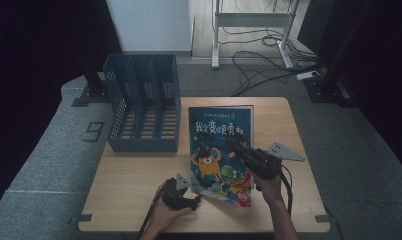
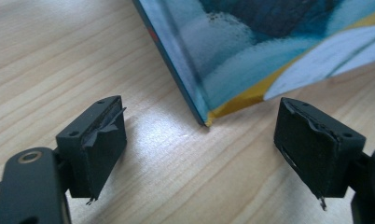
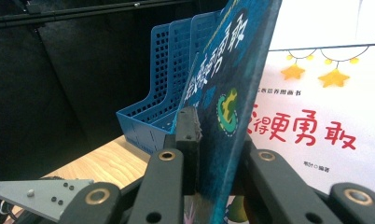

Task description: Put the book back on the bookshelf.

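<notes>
The right gripper [image 1: 241,148] clamps the cover of a picture book [image 1: 220,150] lying on the counter [image 1: 134,175] beside a blue file rack [image 1: 144,102], while the left gripper [image 2: 199,149], fingers wide, sits at its near corner

Your picture book [image 1: 220,150], blue cover with cartoon monsters, lies on the table, front cover lifted open.

Dim room: grey carpet [image 1: 49,150], wood table [image 1: 134,175], white desk frame [image 1: 251,20] w/ cables behind
</notes>
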Action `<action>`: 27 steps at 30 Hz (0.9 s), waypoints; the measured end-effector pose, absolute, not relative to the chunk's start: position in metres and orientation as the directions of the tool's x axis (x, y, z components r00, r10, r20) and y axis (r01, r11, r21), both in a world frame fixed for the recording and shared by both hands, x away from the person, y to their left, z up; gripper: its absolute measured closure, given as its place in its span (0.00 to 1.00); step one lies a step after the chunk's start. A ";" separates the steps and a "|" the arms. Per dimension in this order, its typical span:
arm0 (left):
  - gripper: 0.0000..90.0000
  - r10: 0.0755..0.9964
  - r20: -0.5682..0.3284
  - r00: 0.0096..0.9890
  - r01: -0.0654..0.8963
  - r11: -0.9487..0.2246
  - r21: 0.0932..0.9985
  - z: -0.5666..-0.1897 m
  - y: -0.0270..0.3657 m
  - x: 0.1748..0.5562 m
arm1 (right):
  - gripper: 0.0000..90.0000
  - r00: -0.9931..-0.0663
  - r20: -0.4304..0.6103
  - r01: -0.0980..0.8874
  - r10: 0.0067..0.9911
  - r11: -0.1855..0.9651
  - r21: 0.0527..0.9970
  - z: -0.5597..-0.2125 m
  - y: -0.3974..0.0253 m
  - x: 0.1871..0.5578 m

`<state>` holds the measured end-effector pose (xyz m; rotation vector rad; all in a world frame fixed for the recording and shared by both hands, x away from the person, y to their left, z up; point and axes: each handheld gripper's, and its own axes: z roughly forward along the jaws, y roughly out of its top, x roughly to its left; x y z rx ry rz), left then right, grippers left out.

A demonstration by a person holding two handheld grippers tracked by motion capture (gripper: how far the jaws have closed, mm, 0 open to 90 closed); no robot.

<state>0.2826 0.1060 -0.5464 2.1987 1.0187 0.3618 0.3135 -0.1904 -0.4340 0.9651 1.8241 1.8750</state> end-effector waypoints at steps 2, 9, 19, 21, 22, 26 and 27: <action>0.18 0.753 -0.019 0.658 0.559 -0.472 0.681 -0.547 0.104 0.282 | 0.89 -0.705 0.223 0.206 0.673 -0.107 0.973 -0.433 -0.190 0.313; 0.17 0.755 -0.017 0.656 0.563 -0.474 0.677 -0.547 0.102 0.283 | 0.88 -0.708 0.204 0.192 0.676 -0.094 0.977 -0.432 -0.188 0.311; 0.17 0.772 -0.017 0.636 0.579 -0.462 0.672 -0.546 0.103 0.288 | 0.89 -0.726 0.168 0.158 0.667 -0.075 0.985 -0.430 -0.186 0.307; 0.17 0.771 -0.016 0.636 0.578 -0.463 0.672 -0.546 0.103 0.288 | 0.89 -0.726 0.171 0.160 0.666 -0.078 0.984 -0.431 -0.186 0.307; 0.17 0.770 -0.015 0.638 0.578 -0.466 0.670 -0.546 0.103 0.288 | 0.89 -0.726 0.174 0.162 0.665 -0.080 0.984 -0.431 -0.186 0.308; 0.18 0.760 -0.038 0.649 0.579 -0.461 0.673 -0.545 0.104 0.287 | 0.89 -0.728 0.176 0.165 0.662 -0.080 0.983 -0.431 -0.187 0.309; 0.19 0.761 -0.033 0.648 0.576 -0.461 0.675 -0.546 0.104 0.287 | 0.89 -0.729 0.179 0.165 0.660 -0.083 0.983 -0.432 -0.187 0.309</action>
